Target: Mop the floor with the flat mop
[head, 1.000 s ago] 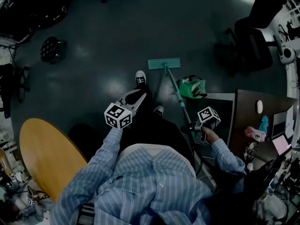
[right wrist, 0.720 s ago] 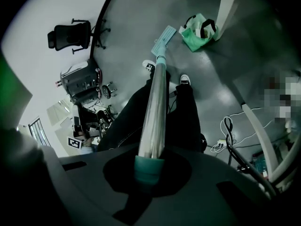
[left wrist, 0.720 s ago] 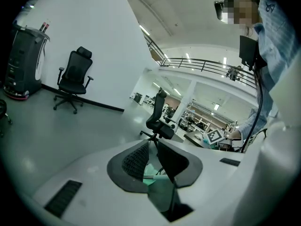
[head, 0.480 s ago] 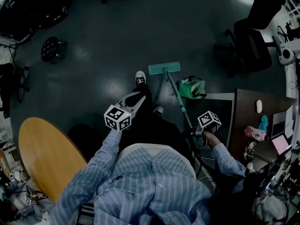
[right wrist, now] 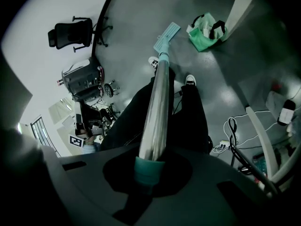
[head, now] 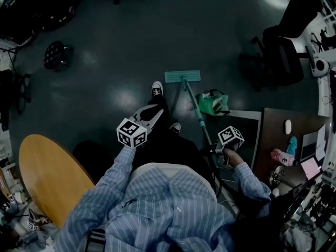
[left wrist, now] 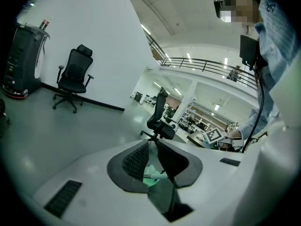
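The flat mop's teal head lies on the dark floor just ahead of the person's shoes. Its handle slants back and to the right into my right gripper, which is shut on it. In the right gripper view the shiny handle rises from the jaws with a teal collar at its base and runs out to the mop head. My left gripper hovers over the person's legs, left of the handle and apart from it. Its dark pads stand a narrow gap apart with nothing between them.
A green bag sits on the floor right of the mop handle, beside a dark desk with small items. An office chair stands at the far right, a round wooden table at the near left, and a stool base at the far left. Cables lie near the desk.
The mop head has slid slightly nearer the person's feet, and the right gripper has drawn back a little with the handle. The left gripper has hardly moved.
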{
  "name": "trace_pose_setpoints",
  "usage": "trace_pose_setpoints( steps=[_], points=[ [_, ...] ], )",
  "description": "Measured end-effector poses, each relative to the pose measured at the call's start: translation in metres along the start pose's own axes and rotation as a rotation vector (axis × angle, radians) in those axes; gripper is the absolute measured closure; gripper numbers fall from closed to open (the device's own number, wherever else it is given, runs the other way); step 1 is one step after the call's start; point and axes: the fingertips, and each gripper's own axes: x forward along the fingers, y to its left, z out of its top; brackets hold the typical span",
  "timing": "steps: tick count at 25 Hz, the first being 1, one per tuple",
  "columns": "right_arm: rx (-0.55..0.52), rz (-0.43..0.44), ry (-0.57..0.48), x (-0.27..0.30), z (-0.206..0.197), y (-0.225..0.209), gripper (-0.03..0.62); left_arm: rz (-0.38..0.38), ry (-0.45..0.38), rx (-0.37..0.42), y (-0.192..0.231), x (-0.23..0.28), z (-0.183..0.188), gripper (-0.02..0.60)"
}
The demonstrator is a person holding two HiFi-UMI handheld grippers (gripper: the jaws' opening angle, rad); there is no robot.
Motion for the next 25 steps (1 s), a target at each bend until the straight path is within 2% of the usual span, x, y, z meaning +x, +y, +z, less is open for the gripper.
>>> trace_pose_setpoints(
  steps=[10,16,25],
  points=[
    [-0.011,-0.006,-0.021,-0.021,0.085,0.06,0.583,0.03,0.02,-0.03,0.054,0.025,0.035,0.517],
    [-0.031,-0.021,-0.023,-0.043,0.163,0.113,0.583,0.03,0.032,-0.047,0.099,0.059,0.071,0.517],
    [-0.054,-0.03,-0.049,-0.075,0.308,0.215,0.583,-0.029,0.056,-0.038,0.178,0.116,0.138,0.517]
  ],
)
